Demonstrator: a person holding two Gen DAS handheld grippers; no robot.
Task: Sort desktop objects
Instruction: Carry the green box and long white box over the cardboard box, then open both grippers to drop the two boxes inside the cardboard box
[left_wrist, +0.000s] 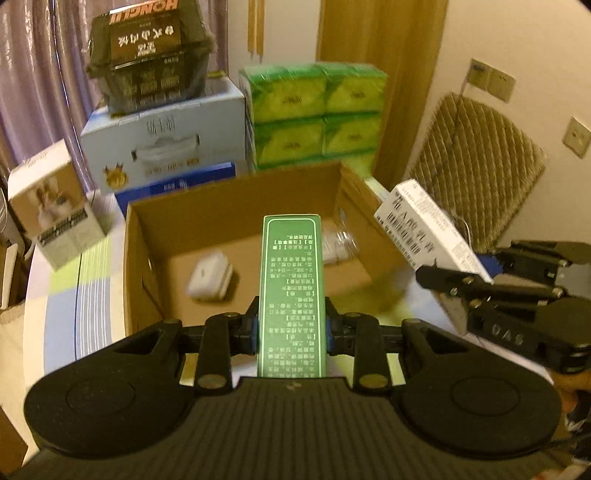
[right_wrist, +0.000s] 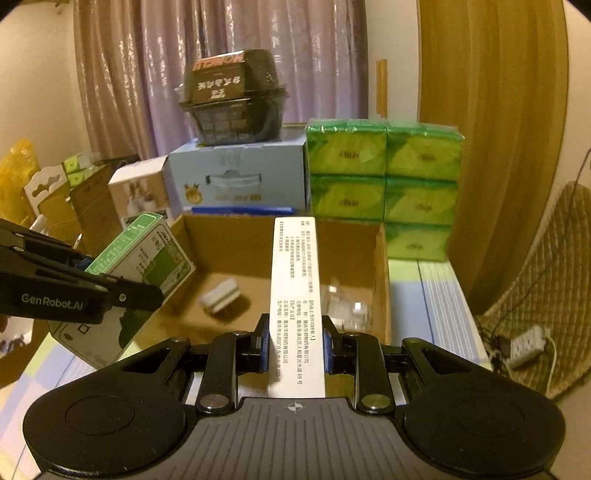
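Left gripper (left_wrist: 291, 325) clamps green printed carton (left_wrist: 291, 291); right gripper (right_wrist: 295, 343) clamps white printed carton (right_wrist: 295, 295); both above open brown cardboard box (left_wrist: 229, 195).

Count from my two grippers:
- One open cardboard box (left_wrist: 236, 206), holding one small white case (left_wrist: 209, 277) and one clear plastic item (right_wrist: 345, 304), blurred.
- Two cartons in my grip: one green medicine box (left_wrist: 291, 295), one white medicine box (right_wrist: 295, 306).
- Green tissue packs (right_wrist: 384, 184): five faces visible.
- One blue carton (right_wrist: 236, 177), one black tub (right_wrist: 232, 103) on top.
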